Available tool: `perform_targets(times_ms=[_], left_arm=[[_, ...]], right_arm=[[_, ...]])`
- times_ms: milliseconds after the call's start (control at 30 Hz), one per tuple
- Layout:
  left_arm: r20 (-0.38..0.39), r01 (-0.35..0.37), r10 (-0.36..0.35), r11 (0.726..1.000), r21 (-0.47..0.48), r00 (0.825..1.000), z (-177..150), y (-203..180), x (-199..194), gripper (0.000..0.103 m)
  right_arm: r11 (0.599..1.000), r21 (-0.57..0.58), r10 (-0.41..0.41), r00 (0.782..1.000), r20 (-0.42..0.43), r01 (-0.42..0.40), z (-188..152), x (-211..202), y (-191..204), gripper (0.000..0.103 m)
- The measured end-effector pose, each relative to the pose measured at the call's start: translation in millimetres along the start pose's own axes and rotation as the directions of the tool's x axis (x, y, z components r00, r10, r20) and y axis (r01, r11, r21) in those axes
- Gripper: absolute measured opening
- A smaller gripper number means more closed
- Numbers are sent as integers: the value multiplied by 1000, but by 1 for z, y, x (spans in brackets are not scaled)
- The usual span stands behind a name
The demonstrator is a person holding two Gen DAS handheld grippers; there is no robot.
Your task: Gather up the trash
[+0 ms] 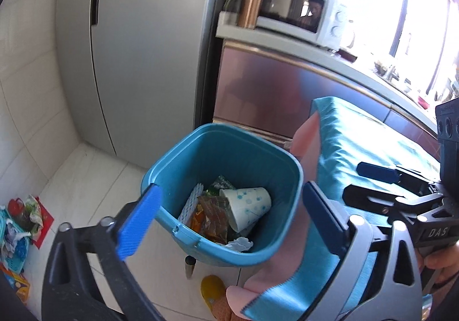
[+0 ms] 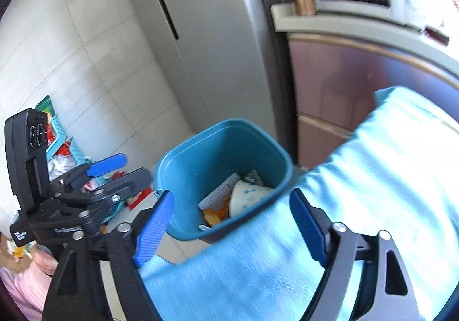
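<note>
A blue trash bin [image 1: 183,169] stands on the floor by the table corner and also shows in the right wrist view [image 2: 200,149]. Inside lie a white paper cup [image 1: 248,206], snack wrappers [image 1: 212,215], a white perforated strip [image 1: 190,202] and crumpled tissue [image 1: 239,243]. My left gripper [image 1: 229,219] is open and empty above the bin's near rim. My right gripper [image 2: 232,223] is open and empty above the table edge beside the bin. Each gripper shows in the other's view: the right one [image 1: 373,180], the left one [image 2: 114,169].
A table with a blue cloth [image 2: 373,177] is to the right. A grey fridge [image 1: 143,48] and a pink cabinet [image 1: 272,86] with a microwave [image 1: 301,14] stand behind. A basket with trash [image 1: 17,226] lies on the floor at left.
</note>
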State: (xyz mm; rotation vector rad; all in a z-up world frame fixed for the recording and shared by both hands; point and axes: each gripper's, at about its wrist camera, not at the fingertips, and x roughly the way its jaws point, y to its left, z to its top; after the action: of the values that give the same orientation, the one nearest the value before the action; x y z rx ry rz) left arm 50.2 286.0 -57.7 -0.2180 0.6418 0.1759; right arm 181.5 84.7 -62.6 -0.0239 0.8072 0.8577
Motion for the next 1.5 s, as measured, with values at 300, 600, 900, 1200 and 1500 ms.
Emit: perform_targets(times_ms=[300, 600, 900, 1200, 1500], left_arm=[[103, 33, -40, 997, 69, 994, -10, -51, -40, 97], [205, 77, -100, 990, 115, 974, -21, -109, -67, 97], [317, 78, -144, 975, 209, 937, -30, -167, -91, 97], [369, 65, -165, 961, 269, 915, -40, -198, -101, 97], [381, 57, -162, 961, 272, 910, -46, -208, -103, 97]], right_arm=[[979, 64, -202, 962, 185, 194, -44, -87, -24, 96], [902, 171, -431, 843, 324, 396, -88, -160, -43, 96], [849, 235, -528, 746, 405, 474, -111, -204, -55, 96], [814, 282, -580, 682, 445, 508, -133, -232, -51, 96], [784, 320, -619, 639, 456, 531, -146, -247, -53, 96]])
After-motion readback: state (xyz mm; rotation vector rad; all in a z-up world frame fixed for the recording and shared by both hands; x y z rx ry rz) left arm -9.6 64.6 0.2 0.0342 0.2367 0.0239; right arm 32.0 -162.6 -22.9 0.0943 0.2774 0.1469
